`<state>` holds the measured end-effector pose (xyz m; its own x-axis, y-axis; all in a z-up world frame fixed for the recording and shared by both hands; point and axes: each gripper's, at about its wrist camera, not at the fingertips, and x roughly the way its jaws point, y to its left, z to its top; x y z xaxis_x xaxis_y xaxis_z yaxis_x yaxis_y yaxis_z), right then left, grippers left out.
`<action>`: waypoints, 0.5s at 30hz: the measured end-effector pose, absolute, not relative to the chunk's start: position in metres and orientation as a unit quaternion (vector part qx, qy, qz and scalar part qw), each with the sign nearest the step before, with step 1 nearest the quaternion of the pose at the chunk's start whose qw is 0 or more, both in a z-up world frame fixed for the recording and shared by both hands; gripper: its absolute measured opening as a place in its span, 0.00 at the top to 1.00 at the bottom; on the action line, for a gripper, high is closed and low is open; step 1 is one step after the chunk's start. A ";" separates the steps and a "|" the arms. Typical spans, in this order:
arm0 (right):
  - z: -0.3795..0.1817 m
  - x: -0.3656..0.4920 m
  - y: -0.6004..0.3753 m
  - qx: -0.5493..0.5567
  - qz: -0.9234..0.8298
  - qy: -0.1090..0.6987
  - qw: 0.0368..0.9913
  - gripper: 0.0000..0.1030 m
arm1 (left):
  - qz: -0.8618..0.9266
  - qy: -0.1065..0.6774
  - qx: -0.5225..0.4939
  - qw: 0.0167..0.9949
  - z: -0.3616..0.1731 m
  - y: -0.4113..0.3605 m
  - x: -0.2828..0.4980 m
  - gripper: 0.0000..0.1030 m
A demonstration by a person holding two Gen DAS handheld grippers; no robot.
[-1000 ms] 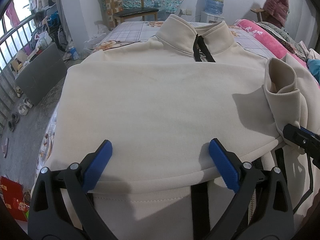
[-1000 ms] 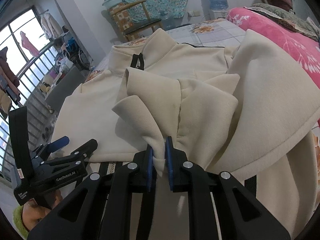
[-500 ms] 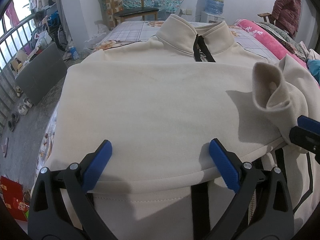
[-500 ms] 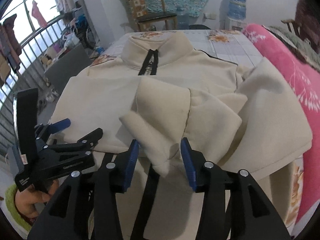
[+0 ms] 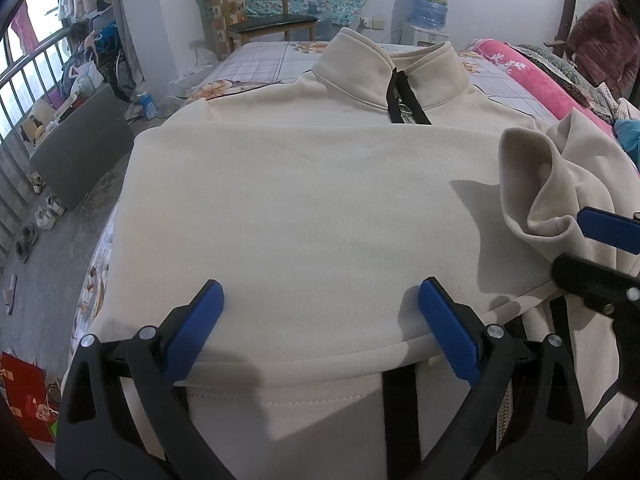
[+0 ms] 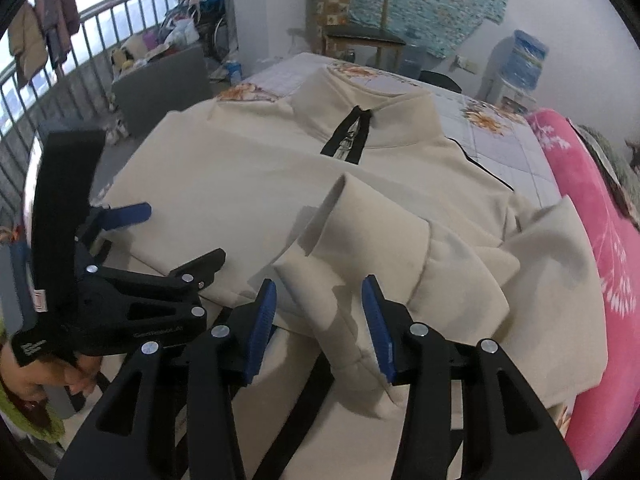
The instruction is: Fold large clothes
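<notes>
Claws (image 5: 320, 320) over jacket (image 5: 304, 208) on bed (image 5: 264, 64).

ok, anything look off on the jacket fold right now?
Yes. The right sleeve sits bunched on the cream jacket, its cuff standing up and open, not flat. The right gripper, whose jaws have just been opening, straddles that fabric without pressing it. The left side looks smooth.

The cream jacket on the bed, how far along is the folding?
Partly done. One sleeve lies folded flat across the jacket. The right gripper, jaws just opened, has the bunched second sleeve loose between its pads. Left gripper hovers open. Still left: flattening that sleeve, folding the body.
</notes>
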<state>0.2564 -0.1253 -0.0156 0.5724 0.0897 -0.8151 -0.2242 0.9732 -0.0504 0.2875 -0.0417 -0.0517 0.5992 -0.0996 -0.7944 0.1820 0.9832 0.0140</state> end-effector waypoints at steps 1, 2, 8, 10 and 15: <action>-0.017 0.258 -0.124 -0.076 0.087 0.455 0.883 0.57 | -0.079 0.441 0.047 0.893 -0.052 -0.042 0.288 0.08; -0.019 0.260 -0.124 -0.076 0.085 0.458 0.882 0.58 | -0.079 0.441 0.047 0.893 -0.052 -0.042 0.287 0.08; -0.020 0.259 -0.144 0.009 0.076 0.452 0.889 0.91 | -0.079 0.441 0.047 0.893 -0.052 -0.042 0.287 0.08; -0.015 0.256 -0.154 0.048 0.075 0.441 0.893 0.92 | -0.079 0.441 0.046 0.893 -0.052 -0.042 0.288 0.08; -0.001 0.247 -0.187 0.175 0.091 0.412 0.890 0.92 | -0.087 0.438 0.037 0.894 -0.050 -0.037 0.286 0.08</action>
<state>0.2469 -0.1866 -0.0015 0.6440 0.3062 -0.7011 -0.0180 0.9222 0.3862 0.2855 -0.0369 -0.0501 0.6005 -0.1231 -0.7901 0.1888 0.9820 -0.0095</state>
